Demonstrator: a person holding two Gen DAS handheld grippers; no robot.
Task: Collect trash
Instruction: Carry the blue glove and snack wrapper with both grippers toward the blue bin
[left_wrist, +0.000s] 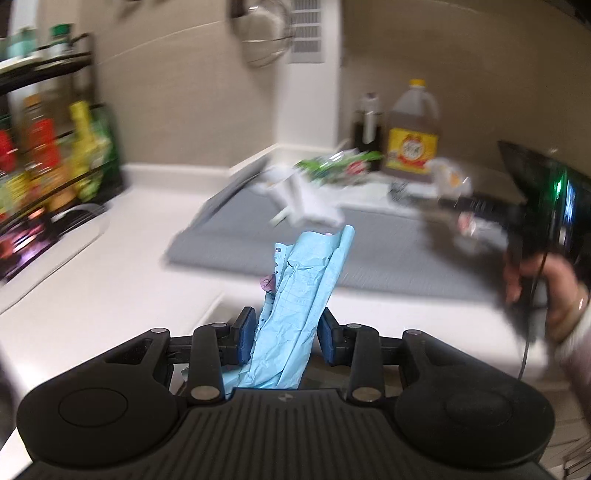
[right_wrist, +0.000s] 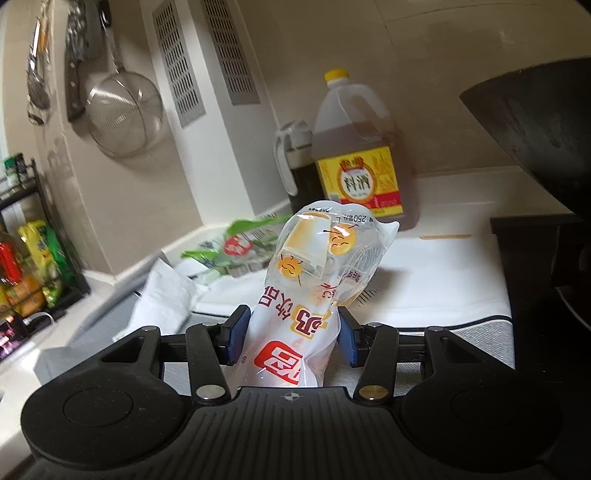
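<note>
My left gripper (left_wrist: 287, 325) is shut on a crumpled light-blue paper (left_wrist: 295, 295) and holds it above the white counter. My right gripper (right_wrist: 290, 332) is shut on a clear plastic wrapper (right_wrist: 314, 280) with red and yellow print, held upright. It also shows blurred in the left wrist view (left_wrist: 554, 229), with the hand that holds it. On the grey mat (left_wrist: 369, 258) lie a white crumpled paper (left_wrist: 306, 203) and a green plastic wrapper (left_wrist: 332, 166). Both also show in the right wrist view: the white paper (right_wrist: 162, 295) and the green wrapper (right_wrist: 240, 243).
A large oil jug (right_wrist: 358, 155) and a dark sauce bottle (right_wrist: 295, 166) stand at the back wall. A rack of bottles and packets (left_wrist: 48, 155) stands at the left. A strainer (right_wrist: 123, 110) hangs on the wall. A dark wok (right_wrist: 535, 122) is at the right.
</note>
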